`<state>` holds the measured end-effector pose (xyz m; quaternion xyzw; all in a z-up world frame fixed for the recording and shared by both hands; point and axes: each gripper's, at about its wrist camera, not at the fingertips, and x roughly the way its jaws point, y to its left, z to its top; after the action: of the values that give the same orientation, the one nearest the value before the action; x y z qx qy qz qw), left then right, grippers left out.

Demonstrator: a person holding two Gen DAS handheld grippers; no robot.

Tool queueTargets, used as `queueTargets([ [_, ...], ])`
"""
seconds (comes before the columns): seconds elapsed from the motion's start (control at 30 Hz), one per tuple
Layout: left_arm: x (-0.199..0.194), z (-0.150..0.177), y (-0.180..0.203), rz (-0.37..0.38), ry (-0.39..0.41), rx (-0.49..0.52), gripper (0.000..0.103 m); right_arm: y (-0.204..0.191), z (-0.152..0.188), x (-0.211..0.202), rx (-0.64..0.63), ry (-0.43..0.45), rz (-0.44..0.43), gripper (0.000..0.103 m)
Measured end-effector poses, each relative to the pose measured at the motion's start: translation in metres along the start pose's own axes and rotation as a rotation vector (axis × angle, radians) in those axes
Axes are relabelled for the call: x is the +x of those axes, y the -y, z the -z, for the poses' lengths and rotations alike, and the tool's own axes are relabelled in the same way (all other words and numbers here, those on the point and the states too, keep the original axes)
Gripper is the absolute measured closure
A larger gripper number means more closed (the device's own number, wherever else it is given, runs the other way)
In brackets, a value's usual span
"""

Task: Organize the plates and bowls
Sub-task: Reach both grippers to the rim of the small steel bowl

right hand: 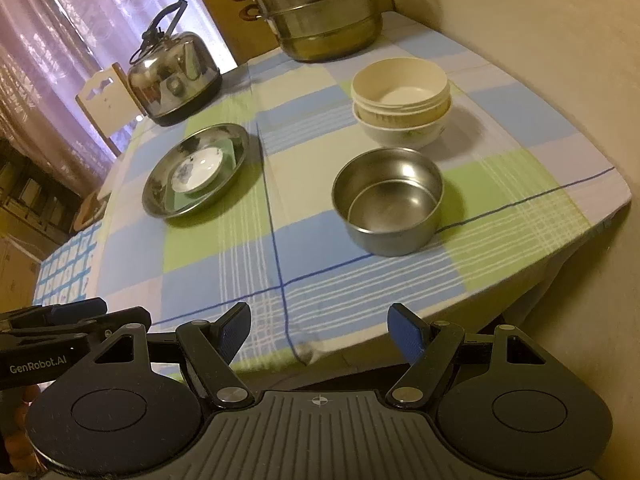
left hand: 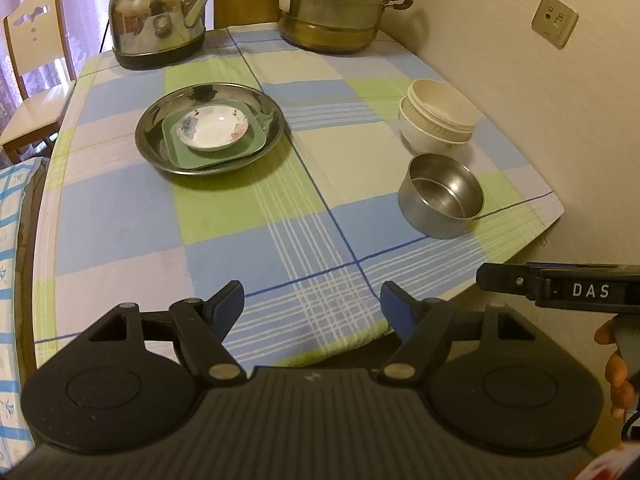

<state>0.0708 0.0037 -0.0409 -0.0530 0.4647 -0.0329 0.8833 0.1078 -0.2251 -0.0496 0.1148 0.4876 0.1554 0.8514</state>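
Bench (left hand: 120, 208) under a checked cloth, set against the wall; large cookware parked at the far edge, presumably to keep the working area free: tiered steamer pot (left hand: 332, 4), kettle (left hand: 160, 20).

Plates sorted by nesting, widest lowest: steel plate (left hand: 152, 144) holds a green square plate (left hand: 176, 156), which holds a small floral dish (left hand: 212, 130). That stack looks finished.

Bowls grouped near the wall side: cream bowl (right hand: 400, 80) nested in a white bowl (right hand: 400, 136). Steel bowl (right hand: 388, 200) stands alone, upright, just beside them toward the near edge. Judged the remaining item to place.

Left gripper (left hand: 312, 300) and right gripper (right hand: 320, 324) both hover off the near bench edge, jaws apart, nothing between them.

Unclear: how many bowls sit in the cream/white stack; the steamer's top is cut off; a chair (left hand: 32, 60) is partly out of view.
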Motion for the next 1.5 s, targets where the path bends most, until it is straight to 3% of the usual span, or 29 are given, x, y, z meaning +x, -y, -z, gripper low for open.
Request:
queueTargets([
  [0.33, -0.003, 0.012, -0.008, -0.007, -0.014, -0.019, 0.03, -0.01, 0.009, 0.0, -0.022, -0.014, 0.004, 0.028],
  [0.77, 0.005, 0.008, 0.008, 0.009, -0.01, 0.005, 0.03, 0.005, 0.004, -0.002, 0.001, -0.01, 0.025, 0.028],
  [1.13, 0.037, -0.012, 0.033, 0.002, -0.066, 0.01, 0.03, 0.037, -0.017, 0.006, 0.0, -0.024, 0.07, 0.028],
  [1.5, 0.079, -0.041, 0.074, 0.042, -0.093, 0.042, 0.03, 0.084, -0.047, 0.017, 0.001, -0.026, 0.116, 0.028],
])
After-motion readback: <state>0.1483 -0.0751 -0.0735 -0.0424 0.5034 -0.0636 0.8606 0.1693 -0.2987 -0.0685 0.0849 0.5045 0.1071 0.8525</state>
